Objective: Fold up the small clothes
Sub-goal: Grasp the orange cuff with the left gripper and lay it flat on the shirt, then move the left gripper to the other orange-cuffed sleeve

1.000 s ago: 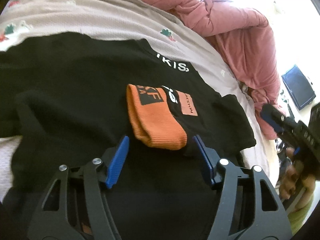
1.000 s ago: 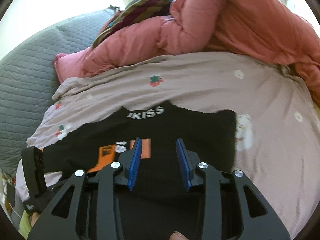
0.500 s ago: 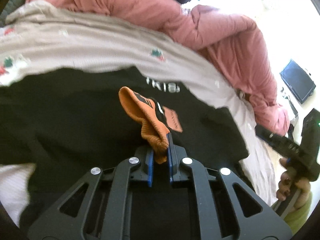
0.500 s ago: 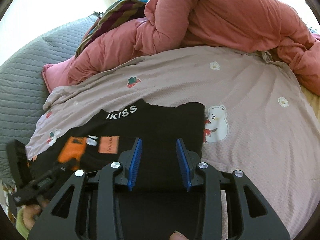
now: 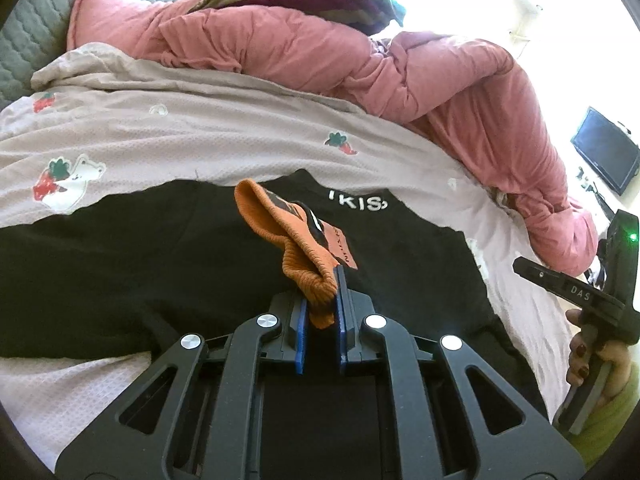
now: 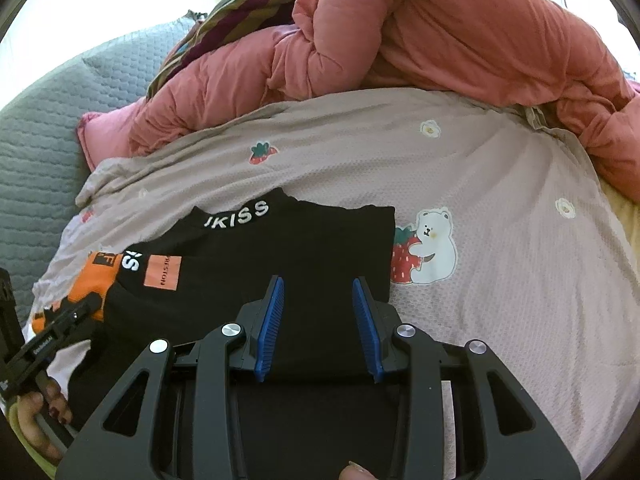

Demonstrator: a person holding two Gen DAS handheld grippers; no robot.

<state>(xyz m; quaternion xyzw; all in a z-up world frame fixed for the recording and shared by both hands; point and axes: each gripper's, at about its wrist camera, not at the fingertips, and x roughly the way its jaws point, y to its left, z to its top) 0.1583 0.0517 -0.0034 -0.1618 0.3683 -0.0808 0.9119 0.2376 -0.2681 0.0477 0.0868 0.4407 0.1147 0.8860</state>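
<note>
Left gripper (image 5: 320,304) is clamped on the orange ribbed cuff (image 5: 310,280) of the sleeve — pads pinch the cuff's near end, fabric bunched between them. The cuff is lifted clear of the black sweatshirt (image 5: 120,248); the rest of the sleeve trails away from the jaws, up and left in the left wrist view, toward the collar lettering (image 5: 358,201).

Sweatshirt lies flat on the pale printed bedsheet (image 6: 500,208), collar at the far edge, body running back under both grippers. The pink duvet (image 6: 440,40) is piled beyond it, well apart.

Right gripper (image 6: 318,324) hovers over the garment's right half, jaws apart, nothing between them — only flat black fabric beneath. It sits near the right-hand folded edge (image 6: 390,248), by the bear print (image 6: 434,240).

Key relation: the sleeve's long axis runs from the held cuff back toward the left shoulder, roughly along the line the left jaws point. The cuff lies on the left side of the garment, so the left hand owns this fold. My read is that the sleeve needs carrying inward across the chest and laying flat, with the right gripper free to pin or smooth the body.

Risk: the pinch is at the cuff's very end, so the sleeve may twist as it goes over.
</note>
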